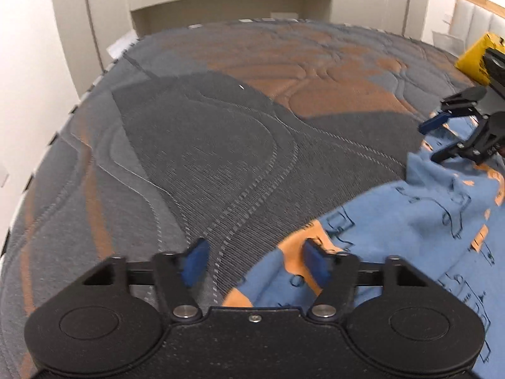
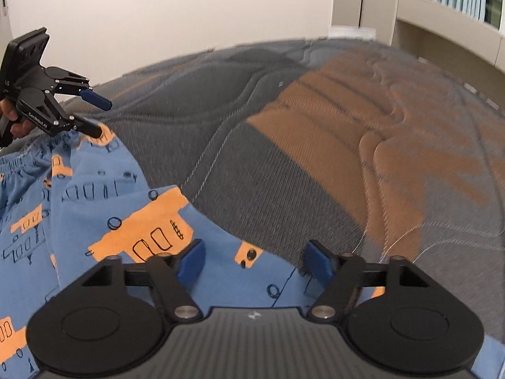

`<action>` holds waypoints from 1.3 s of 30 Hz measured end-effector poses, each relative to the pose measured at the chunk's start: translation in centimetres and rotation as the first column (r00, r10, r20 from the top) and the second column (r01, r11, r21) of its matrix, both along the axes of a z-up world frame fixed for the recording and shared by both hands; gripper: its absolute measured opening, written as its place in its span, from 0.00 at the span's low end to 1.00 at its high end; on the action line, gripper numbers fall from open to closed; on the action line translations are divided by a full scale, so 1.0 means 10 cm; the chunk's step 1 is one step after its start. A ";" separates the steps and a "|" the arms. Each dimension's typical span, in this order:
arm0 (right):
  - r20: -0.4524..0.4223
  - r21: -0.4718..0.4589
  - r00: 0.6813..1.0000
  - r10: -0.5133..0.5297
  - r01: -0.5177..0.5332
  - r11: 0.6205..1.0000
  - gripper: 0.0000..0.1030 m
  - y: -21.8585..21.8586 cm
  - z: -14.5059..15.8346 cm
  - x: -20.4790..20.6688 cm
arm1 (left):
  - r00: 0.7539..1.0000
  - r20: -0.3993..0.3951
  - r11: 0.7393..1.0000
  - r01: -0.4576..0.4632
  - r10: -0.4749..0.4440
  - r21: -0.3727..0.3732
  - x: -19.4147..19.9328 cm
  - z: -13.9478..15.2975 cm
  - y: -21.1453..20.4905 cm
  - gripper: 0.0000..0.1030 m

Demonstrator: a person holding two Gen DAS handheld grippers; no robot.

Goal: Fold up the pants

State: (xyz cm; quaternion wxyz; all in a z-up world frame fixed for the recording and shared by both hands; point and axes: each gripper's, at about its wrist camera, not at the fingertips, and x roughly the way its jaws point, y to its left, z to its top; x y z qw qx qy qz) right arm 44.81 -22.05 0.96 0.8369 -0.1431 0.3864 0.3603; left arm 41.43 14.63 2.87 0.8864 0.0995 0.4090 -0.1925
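Observation:
Blue pants with orange vehicle prints (image 1: 419,221) lie on the grey and orange mattress (image 1: 205,145). My left gripper (image 1: 257,262) is open just over the pants' edge, its right pad above the cloth and its left pad above the mattress. In the right wrist view the pants (image 2: 94,208) fill the lower left. My right gripper (image 2: 252,262) is open over the pants' edge and holds nothing. The right gripper also shows in the left wrist view (image 1: 434,140), open above a raised fold. The left gripper shows in the right wrist view (image 2: 101,117), open at the waistband end.
The mattress (image 2: 315,145) stretches far ahead. A beige shelf unit (image 1: 227,3) stands behind it. A yellow bag (image 1: 476,57) sits at the far right by a padded headboard (image 1: 473,22). A white wall (image 2: 157,15) is to the left.

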 end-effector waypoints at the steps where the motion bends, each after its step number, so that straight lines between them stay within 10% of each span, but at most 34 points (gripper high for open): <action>1: 0.001 0.004 1.000 0.000 0.000 1.000 0.63 -0.01 -0.01 -0.02 | 1.000 -0.006 1.000 0.011 -0.011 -0.002 -0.02 -0.01 -0.02 0.42; 5: -0.028 0.022 0.999 0.020 -0.019 1.000 0.30 -0.05 0.02 -0.10 | 1.000 -0.004 1.000 0.023 -0.023 -0.019 -0.10 0.00 -0.11 0.10; 11: 0.055 -0.056 0.998 -0.043 0.046 0.997 0.03 0.01 0.08 -0.25 | 0.995 0.071 0.997 -0.073 0.072 0.018 -0.22 0.09 -0.22 0.00; 18: 0.303 -0.088 0.944 -0.131 0.164 0.982 0.02 0.22 0.38 -0.30 | 0.942 0.273 0.977 -0.211 0.196 0.028 -0.28 0.40 -0.16 0.00; 33: 0.266 -0.134 0.956 -0.123 0.163 0.977 0.04 0.58 -0.04 0.38 | 0.956 0.099 0.960 -0.278 0.275 0.017 0.11 -0.05 0.04 0.08; 37: 0.241 -0.060 0.962 -0.129 0.148 0.987 0.46 0.47 0.07 0.38 | 0.952 0.091 0.957 -0.289 0.292 -0.038 0.09 -0.01 0.13 0.37; 39: 0.234 -0.020 0.964 -0.125 0.134 0.991 0.49 0.41 0.14 0.36 | 0.953 0.097 0.957 -0.285 0.288 -0.046 0.08 0.02 0.14 0.38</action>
